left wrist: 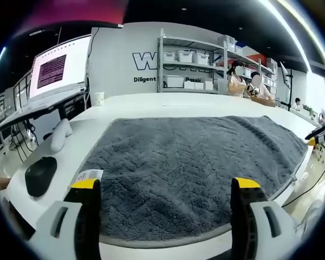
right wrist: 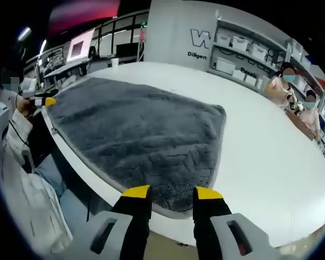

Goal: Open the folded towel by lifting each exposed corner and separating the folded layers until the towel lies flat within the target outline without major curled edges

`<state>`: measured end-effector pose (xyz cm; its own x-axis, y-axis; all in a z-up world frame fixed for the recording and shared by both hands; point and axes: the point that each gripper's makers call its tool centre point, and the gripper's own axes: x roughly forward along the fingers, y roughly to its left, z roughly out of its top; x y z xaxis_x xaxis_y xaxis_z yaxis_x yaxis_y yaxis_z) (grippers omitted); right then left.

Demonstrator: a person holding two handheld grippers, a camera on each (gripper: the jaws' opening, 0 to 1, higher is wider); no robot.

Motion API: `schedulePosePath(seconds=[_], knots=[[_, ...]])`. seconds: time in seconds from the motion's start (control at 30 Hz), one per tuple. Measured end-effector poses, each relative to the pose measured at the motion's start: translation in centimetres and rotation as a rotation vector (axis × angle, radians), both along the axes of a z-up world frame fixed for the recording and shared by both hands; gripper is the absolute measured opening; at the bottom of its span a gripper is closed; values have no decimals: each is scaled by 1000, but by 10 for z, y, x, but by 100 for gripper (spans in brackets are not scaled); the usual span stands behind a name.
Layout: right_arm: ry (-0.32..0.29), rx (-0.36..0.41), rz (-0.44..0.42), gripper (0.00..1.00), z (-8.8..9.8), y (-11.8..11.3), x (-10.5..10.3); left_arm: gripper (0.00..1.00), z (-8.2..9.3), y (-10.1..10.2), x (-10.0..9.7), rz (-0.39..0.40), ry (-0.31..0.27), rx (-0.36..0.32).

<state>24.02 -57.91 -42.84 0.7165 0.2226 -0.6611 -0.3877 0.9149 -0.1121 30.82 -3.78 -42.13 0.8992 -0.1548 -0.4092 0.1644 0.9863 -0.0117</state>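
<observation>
Grey plush towel spread across a smooth white table.

The towel (left wrist: 189, 173) (right wrist: 141, 141) is thick and shaggy, a broad rounded-cornered sheet lying flat near the table's (left wrist: 151, 103) (right wrist: 271, 157) front edge. The left gripper (left wrist: 165, 187), yellow-tipped jaws spread wide, hovers over the towel's near edge, gripping nothing. The right gripper (right wrist: 170, 192), jaws parted narrowly, sits at another towel edge. Beside the towel lies a black oval mouse (left wrist: 40, 174).

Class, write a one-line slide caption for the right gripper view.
Right gripper, jaws open, at the near edge of a grey towel spread on a white table.
</observation>
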Motion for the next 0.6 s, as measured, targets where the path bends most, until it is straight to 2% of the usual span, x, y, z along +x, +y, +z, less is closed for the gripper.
schedulePosePath(seconds=[0.17, 0.33, 0.6], knots=[[30, -15, 16, 19, -9, 3, -2, 99, -6, 1, 5, 26, 11, 41], [46, -6, 11, 17, -13, 0, -3, 99, -16, 6, 3, 38, 53, 91], [69, 48, -9, 16, -16, -2, -7, 95, -19, 4, 0, 46, 61, 43]])
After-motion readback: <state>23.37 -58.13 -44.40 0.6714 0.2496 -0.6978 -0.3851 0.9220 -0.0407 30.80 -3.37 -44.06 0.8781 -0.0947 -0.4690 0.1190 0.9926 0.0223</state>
